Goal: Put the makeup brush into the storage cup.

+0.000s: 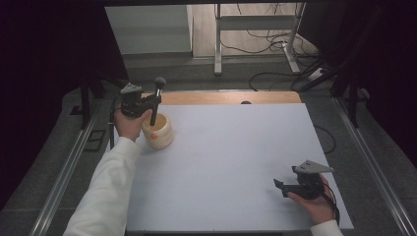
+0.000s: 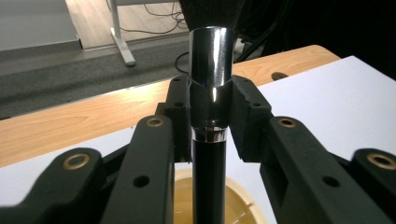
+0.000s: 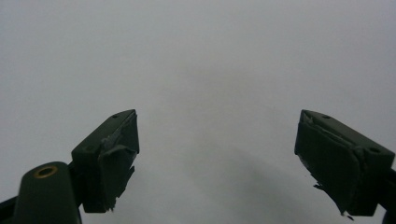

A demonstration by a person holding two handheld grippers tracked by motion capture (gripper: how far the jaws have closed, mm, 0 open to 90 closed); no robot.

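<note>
A: How is the left gripper (image 1: 147, 102) seen at the table's far left corner?

B: Its jaws are clamped on a black-handled makeup brush (image 1: 156, 101) with a shiny silver ferrule (image 2: 211, 84). In the left gripper view, the pads (image 2: 246, 116) are pressed against the ferrule from both sides.

A: Where is the brush placed?

B: It is held nearly upright, bristles at the top, with its handle end lowered into a round, pale wooden cup (image 1: 158, 132). The cup is stood on the white table sheet (image 1: 231, 167), just beside the left hand (image 1: 129, 124).

A: And the right gripper (image 1: 287, 187)?

B: It is rested near the table's near right corner, well apart from the cup. Its jaws are spread wide, and nothing is held between them; plain white sheet (image 3: 210, 70) is seen beyond them.
</note>
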